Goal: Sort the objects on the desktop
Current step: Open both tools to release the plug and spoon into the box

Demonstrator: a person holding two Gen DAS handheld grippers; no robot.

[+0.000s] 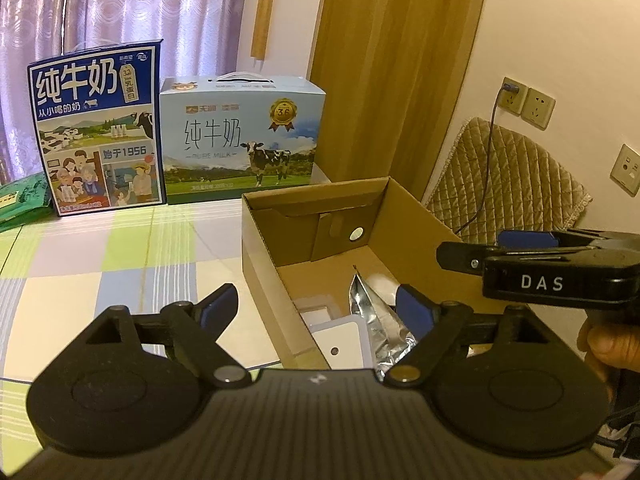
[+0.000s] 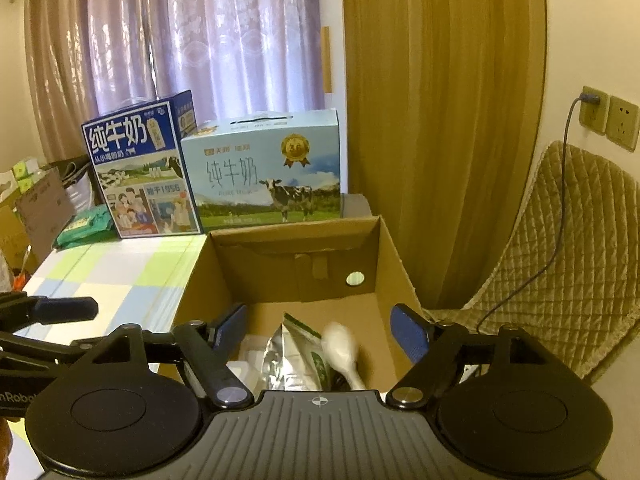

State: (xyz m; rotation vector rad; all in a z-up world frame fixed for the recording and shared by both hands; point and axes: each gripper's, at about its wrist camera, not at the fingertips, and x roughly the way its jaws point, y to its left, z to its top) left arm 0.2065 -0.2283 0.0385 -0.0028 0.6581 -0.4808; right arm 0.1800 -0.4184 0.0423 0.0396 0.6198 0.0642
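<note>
An open cardboard box (image 1: 262, 268) (image 2: 280, 276) stands on the checked tablecloth. Inside it lie a silver foil pouch (image 1: 370, 312) (image 2: 294, 360), a flat white square piece with a hole (image 1: 342, 340), a white tray (image 1: 318, 308) and a white rounded object (image 2: 340, 344) that is blurred beside the pouch. My left gripper (image 1: 316, 308) is open, straddling the box's near left wall with nothing between its fingers. My right gripper (image 2: 320, 330) (image 1: 472, 246) is open above the box's near end, holding nothing. A hand (image 1: 604, 340) grips its handle.
Two milk cartons, dark blue (image 1: 98, 128) and light blue (image 1: 240, 136), stand at the table's back edge, with a green packet (image 1: 20, 200) to their left. A quilted chair (image 2: 560, 248) stands right of the box. A cable (image 2: 560, 216) hangs from a wall socket.
</note>
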